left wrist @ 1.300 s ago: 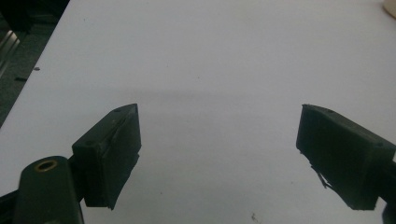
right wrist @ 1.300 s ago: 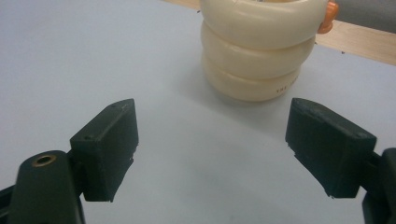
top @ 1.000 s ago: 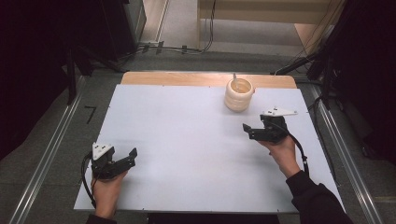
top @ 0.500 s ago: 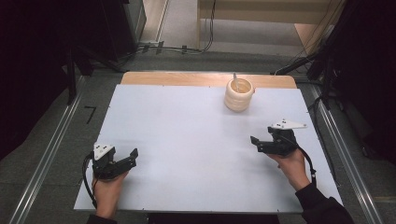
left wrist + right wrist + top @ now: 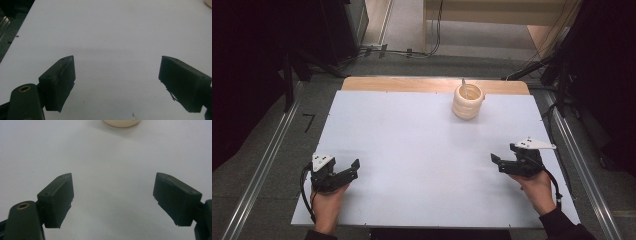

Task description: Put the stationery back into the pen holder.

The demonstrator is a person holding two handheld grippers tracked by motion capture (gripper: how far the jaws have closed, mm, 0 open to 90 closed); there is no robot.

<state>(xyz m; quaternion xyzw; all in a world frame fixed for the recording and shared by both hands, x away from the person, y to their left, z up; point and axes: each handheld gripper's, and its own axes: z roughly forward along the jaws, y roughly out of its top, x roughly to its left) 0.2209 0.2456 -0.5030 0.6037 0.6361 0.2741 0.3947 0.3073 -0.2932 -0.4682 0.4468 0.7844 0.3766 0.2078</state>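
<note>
A cream ribbed cup [image 5: 468,101] with a thin utensil standing in it sits at the back right of the white table top [image 5: 412,140]. My left gripper [image 5: 351,170] rests near the front left corner, open, with nothing between its jaws [image 5: 117,62]. My right gripper [image 5: 498,164] is at the front right, well short of the cup, open and empty too [image 5: 112,176]. The cup's base [image 5: 121,122] shows at the top edge of the right gripper view, and a sliver of the cup [image 5: 208,2] sits in the top right corner of the left gripper view.
A wooden strip [image 5: 402,84] runs along the table's far edge. Metal rails [image 5: 259,175] flank both sides, with cables [image 5: 407,51] on the floor behind. Bare white surface lies between the two grippers.
My right gripper has drawn back from near the cup toward the front right of the table. The left gripper has stayed put.
</note>
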